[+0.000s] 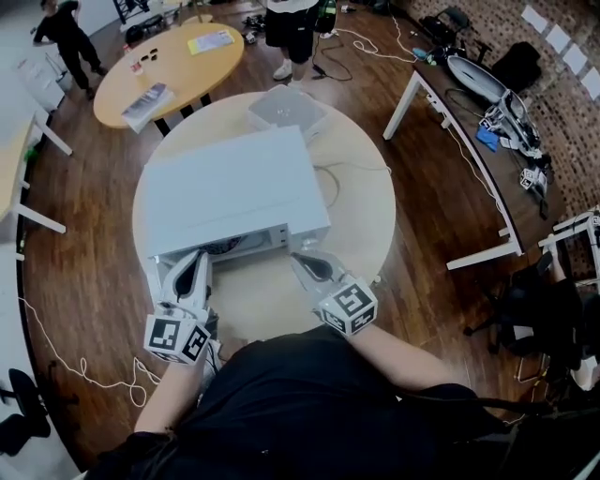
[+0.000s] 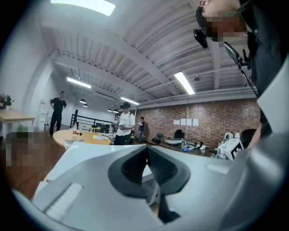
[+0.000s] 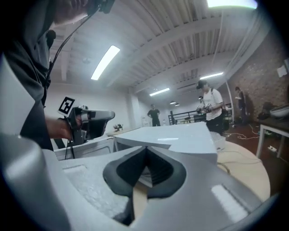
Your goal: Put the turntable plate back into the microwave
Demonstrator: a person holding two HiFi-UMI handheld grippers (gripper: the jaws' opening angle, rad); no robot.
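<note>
The white microwave [image 1: 234, 187] stands on a round pale table [image 1: 361, 225], its front facing me. A dark round shape [image 1: 222, 247] shows in the front opening; I cannot tell whether it is the turntable plate. My left gripper [image 1: 192, 272] is level at the front's left end, its pads together with nothing between them [image 2: 145, 149]. My right gripper [image 1: 312, 265] hovers at the front's right corner, jaws shut and empty [image 3: 145, 151]. In the right gripper view the microwave [image 3: 180, 135] lies just ahead, and the left gripper [image 3: 92, 118] stands over a white panel, likely the door [image 3: 86, 144].
A square white device [image 1: 286, 111] sits at the table's far edge, and a cable [image 1: 330, 183] runs beside the microwave. Beyond are a yellow round table [image 1: 169, 66], a standing person [image 1: 291, 28], and a cluttered desk [image 1: 469, 141] at right. A white cord [image 1: 56, 356] lies on the floor.
</note>
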